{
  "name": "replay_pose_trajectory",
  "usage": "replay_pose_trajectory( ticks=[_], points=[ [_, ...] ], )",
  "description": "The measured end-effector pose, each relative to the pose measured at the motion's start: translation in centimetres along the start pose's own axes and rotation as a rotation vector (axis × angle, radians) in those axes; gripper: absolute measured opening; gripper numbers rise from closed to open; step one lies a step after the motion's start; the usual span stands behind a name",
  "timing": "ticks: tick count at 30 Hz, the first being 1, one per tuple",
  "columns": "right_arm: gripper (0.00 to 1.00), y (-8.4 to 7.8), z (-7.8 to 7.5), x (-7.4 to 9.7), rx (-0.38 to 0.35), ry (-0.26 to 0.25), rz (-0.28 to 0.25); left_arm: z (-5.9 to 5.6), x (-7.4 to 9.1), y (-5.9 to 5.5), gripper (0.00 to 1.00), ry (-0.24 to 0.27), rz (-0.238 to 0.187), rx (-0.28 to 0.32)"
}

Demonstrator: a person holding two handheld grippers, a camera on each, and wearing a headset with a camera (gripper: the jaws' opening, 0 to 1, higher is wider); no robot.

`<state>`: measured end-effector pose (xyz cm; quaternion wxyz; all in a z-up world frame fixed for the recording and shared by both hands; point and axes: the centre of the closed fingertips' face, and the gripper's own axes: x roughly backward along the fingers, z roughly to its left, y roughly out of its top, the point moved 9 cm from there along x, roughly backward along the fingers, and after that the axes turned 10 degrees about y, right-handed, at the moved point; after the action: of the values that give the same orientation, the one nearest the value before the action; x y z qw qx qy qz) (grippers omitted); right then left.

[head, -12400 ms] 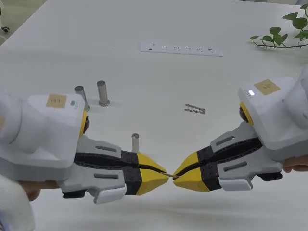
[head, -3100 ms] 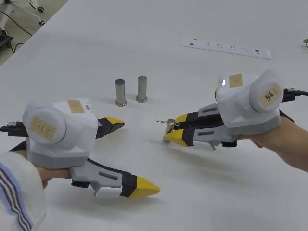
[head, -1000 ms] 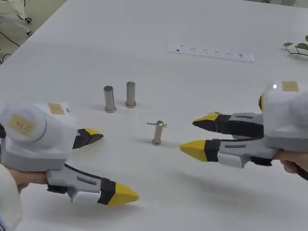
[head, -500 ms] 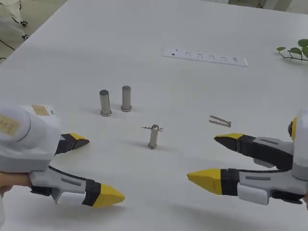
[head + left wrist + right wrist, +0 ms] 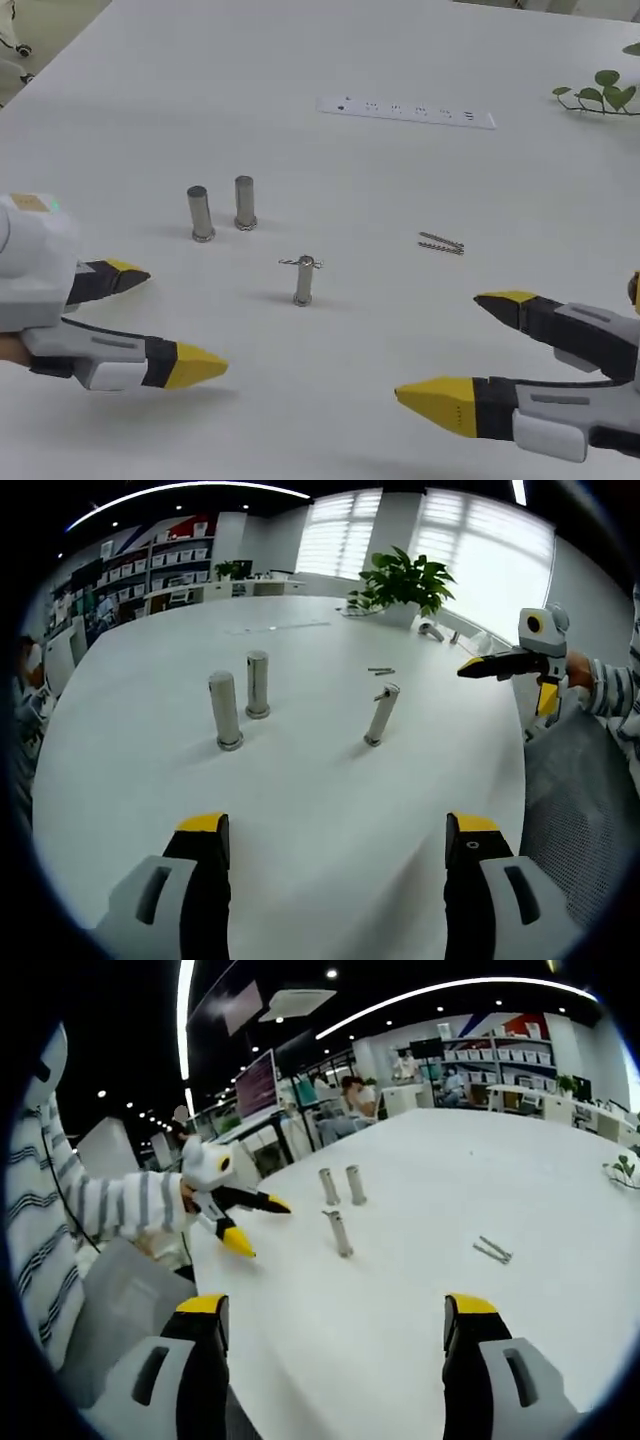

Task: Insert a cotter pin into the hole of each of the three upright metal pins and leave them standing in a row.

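Three upright metal pins stand on the white table. Two bare ones (image 5: 200, 213) (image 5: 245, 202) are side by side at the back left. The third pin (image 5: 304, 283) stands nearer, alone, with a cotter pin (image 5: 300, 263) through its top hole. Two loose cotter pins (image 5: 441, 243) lie to its right. My left gripper (image 5: 175, 320) is open at the near left, empty, well short of the pins. My right gripper (image 5: 445, 347) is open at the near right, also empty. The left gripper view has the pinned pin (image 5: 381, 715) and the bare pair (image 5: 225, 710) ahead.
A white power strip (image 5: 405, 111) lies at the back of the table and a plant sprig (image 5: 600, 92) at the far right. A person's striped sleeve (image 5: 120, 1210) holds the left gripper (image 5: 245, 1220) in the right gripper view.
The right gripper has let go of the near pin, which now stands alone with its cotter pin in. Both grippers have drawn back towards me, open; the camera has shifted too.
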<state>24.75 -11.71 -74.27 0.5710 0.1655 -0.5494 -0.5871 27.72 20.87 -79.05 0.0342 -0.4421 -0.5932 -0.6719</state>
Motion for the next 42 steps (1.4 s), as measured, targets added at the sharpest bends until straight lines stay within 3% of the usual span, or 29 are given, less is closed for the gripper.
replay_pose_trajectory(
  ticks=[5, 8, 14, 18, 27, 34, 39, 42],
  points=[
    [0.95, -0.6, 0.3, 0.3, -0.034, -0.020, 0.012, 1.4, -0.5, 1.1, 0.85, 0.066, -0.029, -0.028],
    [0.99, -0.9, 0.4, 0.4, -0.041, -0.037, 0.020, 2.5, -0.8, 1.8, 0.77, 0.126, -0.037, -0.031],
    [1.00, -1.4, 0.5, 0.5, -0.067, -0.046, 0.034, 4.1, -1.8, 3.2, 0.70, 0.196, -0.069, -0.052],
    [1.00, -1.6, 0.7, 0.7, -0.069, -0.051, 0.033, 5.0, -2.4, 4.0, 0.62, 0.255, -0.102, -0.028],
    [1.00, -2.0, 1.0, 1.0, -0.096, -0.074, 0.031, 5.6, -3.8, 4.8, 0.48, 0.256, -0.115, -0.015],
    [1.00, -2.2, 1.3, 1.1, -0.109, -0.082, 0.026, 5.6, -4.9, 4.9, 0.42, 0.250, -0.089, -0.040],
    [1.00, -2.3, 1.3, 1.1, -0.120, -0.084, 0.014, 6.0, -5.2, 5.3, 0.36, 0.298, -0.100, -0.089],
    [1.00, -2.4, 1.4, 1.1, -0.125, -0.082, 0.011, 6.1, -5.3, 5.6, 0.34, 0.301, -0.115, -0.085]
  ],
)
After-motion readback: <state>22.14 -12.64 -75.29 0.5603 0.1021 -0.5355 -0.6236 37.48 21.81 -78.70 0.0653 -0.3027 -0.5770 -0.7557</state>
